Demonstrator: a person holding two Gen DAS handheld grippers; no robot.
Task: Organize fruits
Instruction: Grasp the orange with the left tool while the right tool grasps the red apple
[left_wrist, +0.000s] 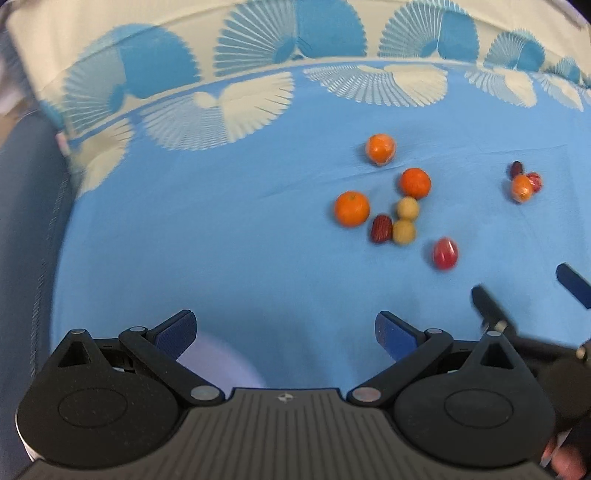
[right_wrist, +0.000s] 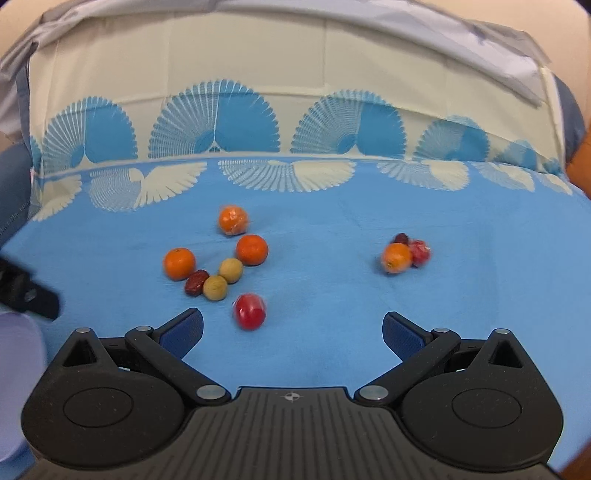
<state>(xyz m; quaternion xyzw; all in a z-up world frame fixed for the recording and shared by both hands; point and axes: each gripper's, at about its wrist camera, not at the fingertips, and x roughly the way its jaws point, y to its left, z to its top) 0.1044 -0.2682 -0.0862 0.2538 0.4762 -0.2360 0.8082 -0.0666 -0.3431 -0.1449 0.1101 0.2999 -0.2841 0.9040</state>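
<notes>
Near cloth (right_wrist: 332, 350) front edge — right gripper (right_wrist: 291, 332) jaws spread, empty, nearest red fruit (right_wrist: 250, 311) | left gripper (left_wrist: 284, 332) likewise spread, empty — staged to sort.

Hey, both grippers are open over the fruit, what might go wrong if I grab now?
The round red fruit in shiny wrap lies loose on the smooth blue cloth and may roll away. The two tan round fruits touch a dark red date, so the right gripper fingers could knock neighbours.
</notes>
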